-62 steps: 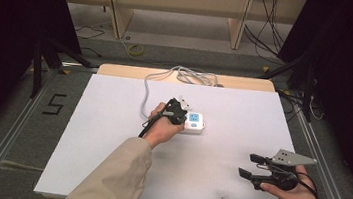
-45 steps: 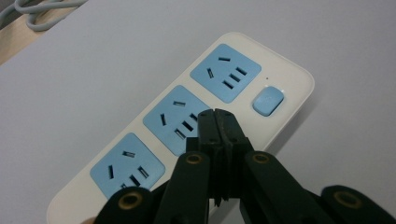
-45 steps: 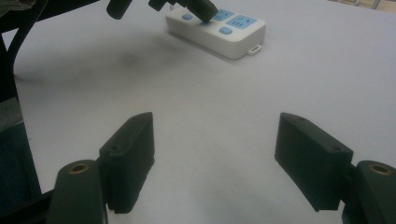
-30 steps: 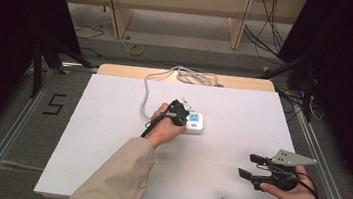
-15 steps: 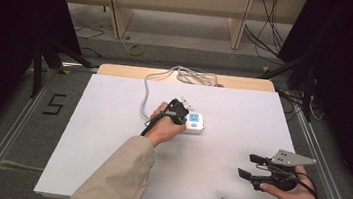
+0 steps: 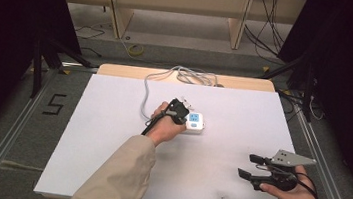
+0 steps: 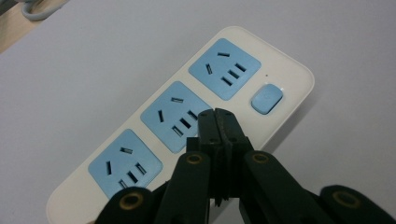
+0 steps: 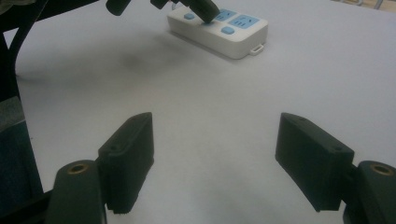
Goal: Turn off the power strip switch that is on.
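Left tongs [image 7: 218, 122], closed with nothing between them, poise their tip over the power strip [image 7: 140, 135] mid-table [image 6: 110, 137], apparently to press it; right tongs [image 8: 215, 154] idle wide open nearby.

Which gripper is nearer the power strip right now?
Left. The left gripper, jaws shut, hovers right over the power strip, near its middle socket. The right gripper, jaws open, sits well off at the table's near right.
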